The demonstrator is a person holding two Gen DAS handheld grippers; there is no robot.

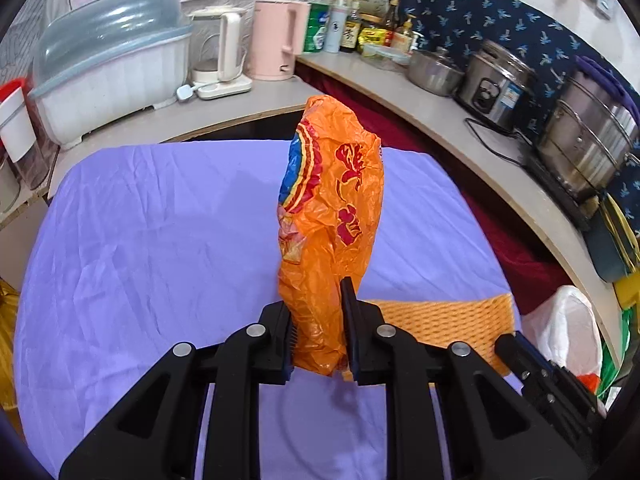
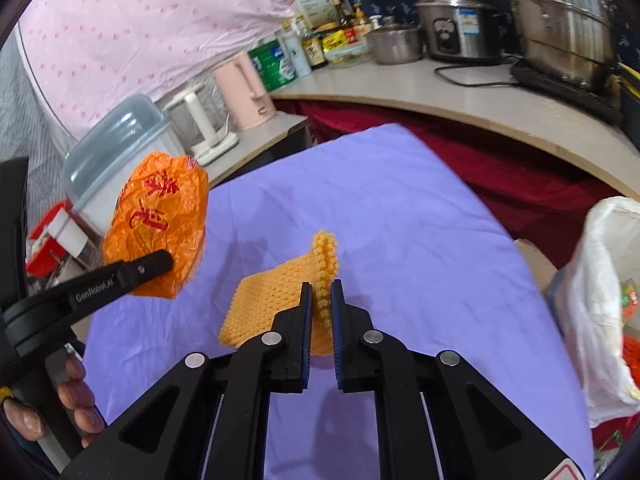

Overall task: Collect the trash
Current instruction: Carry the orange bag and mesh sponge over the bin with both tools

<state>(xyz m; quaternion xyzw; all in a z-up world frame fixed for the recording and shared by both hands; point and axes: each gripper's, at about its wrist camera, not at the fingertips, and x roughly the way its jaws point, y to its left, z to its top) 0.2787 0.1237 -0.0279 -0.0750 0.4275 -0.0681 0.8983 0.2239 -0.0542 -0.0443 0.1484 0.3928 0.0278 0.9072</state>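
Clamping both pieces: left gripper [image 1: 318, 330] pinches the orange plastic bag [image 1: 332, 200], right gripper [image 2: 321, 326] the yellow foam net [image 2: 272, 300]; white trash bag [image 2: 600, 292], probably the destination, lies rightward, nearer the right one.

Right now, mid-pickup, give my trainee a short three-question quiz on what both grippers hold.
1. True or false: the left gripper is shut on the orange plastic bag.
2. The right gripper pinches which item? A) pink kettle B) yellow foam net C) white bag
3. Fill in: both items hang above the ______ cloth.

Key: 1 true; 2 B; 3 purple. The white trash bag stands open at the table's right edge, the likely drop spot.
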